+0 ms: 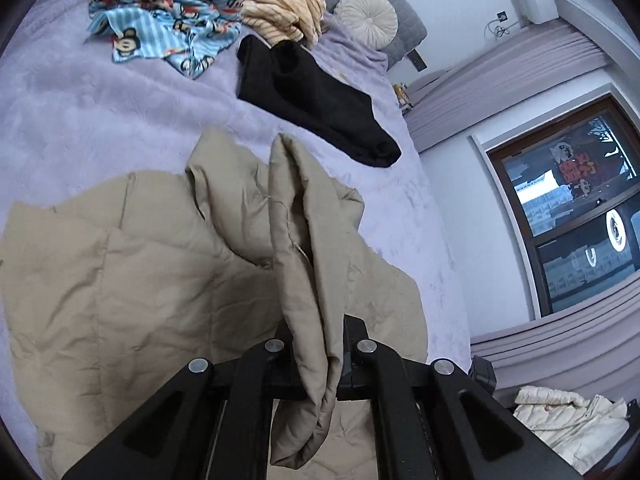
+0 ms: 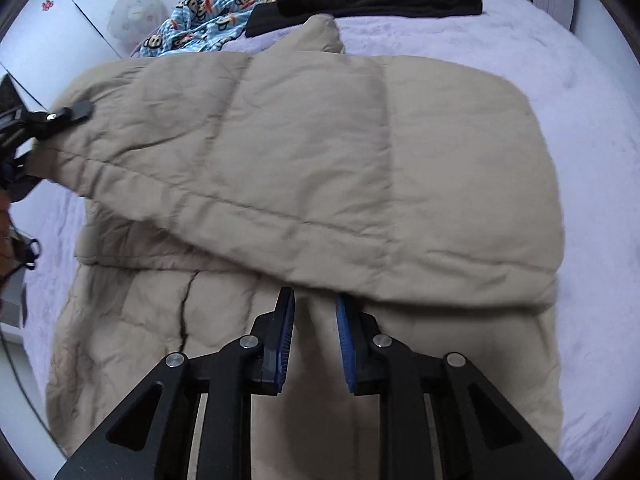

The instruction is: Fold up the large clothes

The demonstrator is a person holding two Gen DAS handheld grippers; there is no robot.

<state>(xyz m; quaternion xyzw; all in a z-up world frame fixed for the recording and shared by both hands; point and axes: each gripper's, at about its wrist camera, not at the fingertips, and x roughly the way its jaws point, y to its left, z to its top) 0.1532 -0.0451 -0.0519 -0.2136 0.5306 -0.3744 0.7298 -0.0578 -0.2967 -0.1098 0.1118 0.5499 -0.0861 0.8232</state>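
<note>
beige quilted coat was spread on the bed, one fold pinched in the shut left tongs. right tongs were kept narrow and empty above its near hem; the fold should be carried across evenly.

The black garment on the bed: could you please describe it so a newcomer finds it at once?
Start from the lavender plush bedspread. Beyond the beige quilted jacket lies the flat black folded garment, beside the blue cartoon-monkey fabric and yellow striped cloth; it alone is plain and dark.
</note>
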